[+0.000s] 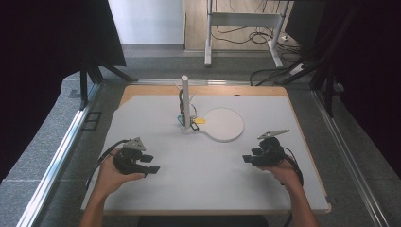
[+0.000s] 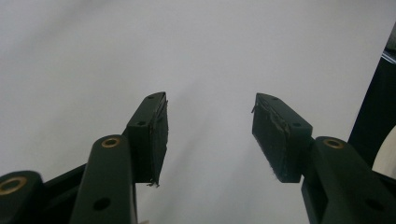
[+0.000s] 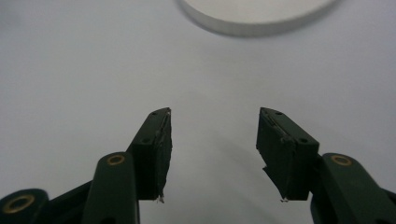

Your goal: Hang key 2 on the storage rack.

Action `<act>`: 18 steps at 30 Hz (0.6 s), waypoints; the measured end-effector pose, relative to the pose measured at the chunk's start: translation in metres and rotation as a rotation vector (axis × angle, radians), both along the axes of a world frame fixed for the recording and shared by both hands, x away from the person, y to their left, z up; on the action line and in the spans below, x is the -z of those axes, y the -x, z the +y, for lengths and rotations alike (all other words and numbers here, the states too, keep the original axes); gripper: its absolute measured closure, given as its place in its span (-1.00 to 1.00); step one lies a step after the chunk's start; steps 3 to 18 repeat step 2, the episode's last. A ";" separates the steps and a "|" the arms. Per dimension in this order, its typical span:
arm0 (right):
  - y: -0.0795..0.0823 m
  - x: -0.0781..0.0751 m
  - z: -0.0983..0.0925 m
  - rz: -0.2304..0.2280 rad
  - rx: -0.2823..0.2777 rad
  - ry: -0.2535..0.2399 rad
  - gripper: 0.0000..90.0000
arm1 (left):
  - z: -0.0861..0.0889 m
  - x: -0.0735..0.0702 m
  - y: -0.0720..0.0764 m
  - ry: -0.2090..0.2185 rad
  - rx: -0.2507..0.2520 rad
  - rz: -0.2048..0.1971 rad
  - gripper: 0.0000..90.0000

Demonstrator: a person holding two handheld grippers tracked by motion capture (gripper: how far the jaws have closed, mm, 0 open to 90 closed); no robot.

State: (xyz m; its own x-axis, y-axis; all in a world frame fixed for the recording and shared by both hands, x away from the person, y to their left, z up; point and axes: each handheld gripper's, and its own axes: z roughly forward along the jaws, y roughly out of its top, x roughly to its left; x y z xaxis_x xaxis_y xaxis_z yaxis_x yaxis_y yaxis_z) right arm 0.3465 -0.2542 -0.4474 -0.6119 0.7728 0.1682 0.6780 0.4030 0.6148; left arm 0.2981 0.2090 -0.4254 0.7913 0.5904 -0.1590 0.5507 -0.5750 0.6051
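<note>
- Left gripper [image 1: 152, 163]: jaws spread, nothing between them, over bare white table [image 1: 198, 189]
- Right gripper [image 1: 249, 157]: jaws spread, empty
- White round plate [image 1: 222, 124]: ahead of right gripper, beside upright white post [image 1: 185, 101]

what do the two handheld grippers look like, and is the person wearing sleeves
Both the left gripper and right gripper are black, each topped by a grey three-cornered plate, with a black cable trailing back toward the person. Up close, the fingers are flat black blocks lined with dark, frayed pads, fixed to black links with brass-coloured rivets. The forearms are bare, with no sleeves in view.
</note>
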 end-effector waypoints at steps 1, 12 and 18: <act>0.001 0.005 -0.004 0.000 0.027 0.004 -0.02 | 0.000 0.000 0.000 0.002 0.001 0.000 0.02; 0.001 0.010 -0.009 -0.005 0.053 0.011 -0.03 | 0.000 0.000 -0.001 0.003 0.002 0.000 0.02; 0.001 0.010 -0.009 -0.005 0.053 0.011 -0.03 | 0.000 0.000 -0.001 0.003 0.002 0.000 0.02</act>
